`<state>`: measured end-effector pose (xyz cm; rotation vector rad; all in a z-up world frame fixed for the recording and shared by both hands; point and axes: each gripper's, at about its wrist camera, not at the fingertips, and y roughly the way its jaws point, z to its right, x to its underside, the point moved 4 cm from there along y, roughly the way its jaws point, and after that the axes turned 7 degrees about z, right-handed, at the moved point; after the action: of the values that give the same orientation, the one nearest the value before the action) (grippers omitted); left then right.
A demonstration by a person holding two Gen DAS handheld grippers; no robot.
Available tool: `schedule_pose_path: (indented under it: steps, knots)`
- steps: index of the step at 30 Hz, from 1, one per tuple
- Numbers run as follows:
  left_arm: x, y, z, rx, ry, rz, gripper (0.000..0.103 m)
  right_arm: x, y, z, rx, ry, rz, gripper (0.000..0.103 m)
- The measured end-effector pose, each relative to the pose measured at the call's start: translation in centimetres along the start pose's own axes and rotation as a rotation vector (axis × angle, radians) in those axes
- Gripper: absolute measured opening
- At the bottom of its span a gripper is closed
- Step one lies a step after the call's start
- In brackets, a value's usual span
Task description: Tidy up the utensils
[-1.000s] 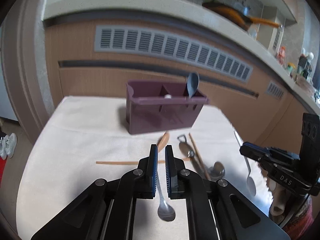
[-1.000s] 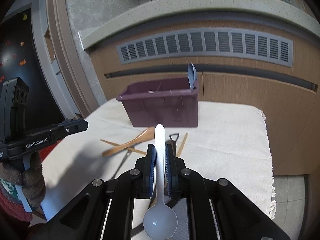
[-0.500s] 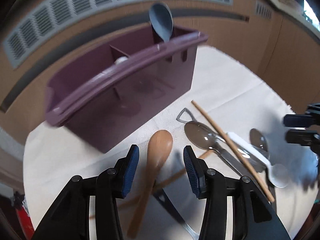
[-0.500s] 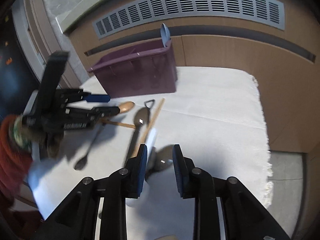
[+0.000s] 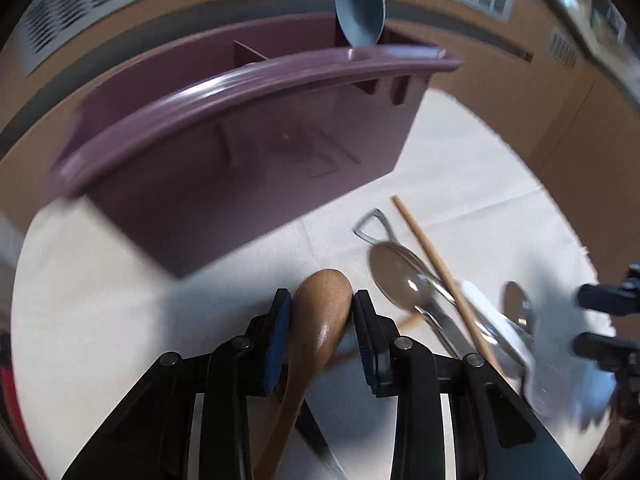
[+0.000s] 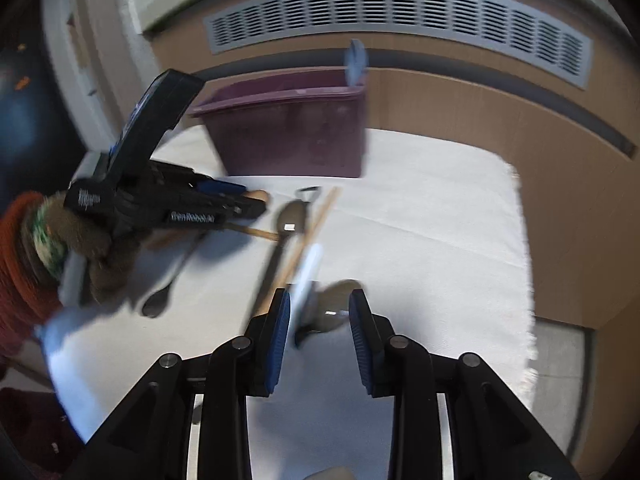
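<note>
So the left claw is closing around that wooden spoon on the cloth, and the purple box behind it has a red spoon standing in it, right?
Nearly. The spoon standing in the purple box is grey-blue, not red, as the left wrist view shows. The rest holds: the left claw sits around the wooden spoon on the cloth.

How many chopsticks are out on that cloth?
2. One chopstick lies beside the big metal spoon; the other chopstick runs under the wooden spoon. More may be hidden inside the purple caddy.

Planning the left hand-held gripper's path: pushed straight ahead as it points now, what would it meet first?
Probably the front wall of the dark purple plastic utensil caddy, beyond the brown wooden spoon lying between the left hand-held gripper fingers; depth is unclear.
</note>
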<state>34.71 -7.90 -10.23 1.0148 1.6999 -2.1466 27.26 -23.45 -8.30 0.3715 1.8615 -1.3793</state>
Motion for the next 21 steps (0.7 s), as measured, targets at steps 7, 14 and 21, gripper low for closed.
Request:
schedule_pose_path:
  steps: [7,14,21]
  knots:
    - [3.3,-7.1,-0.7,-0.032,-0.154,0.232,0.033,-0.7,4.1,-1.2,0.040,0.000,-0.086,0.022]
    - [3.7,-11.4,-1.6,-0.004,-0.235,0.350,0.033,-1.1,6.8,-1.4,0.059,-0.004,-0.120,0.014]
    - [3.2,-13.2,-1.6,0.053,-0.277,0.395,0.032,-1.2,4.7,-0.9,0.007,0.047,-0.074,0.004]
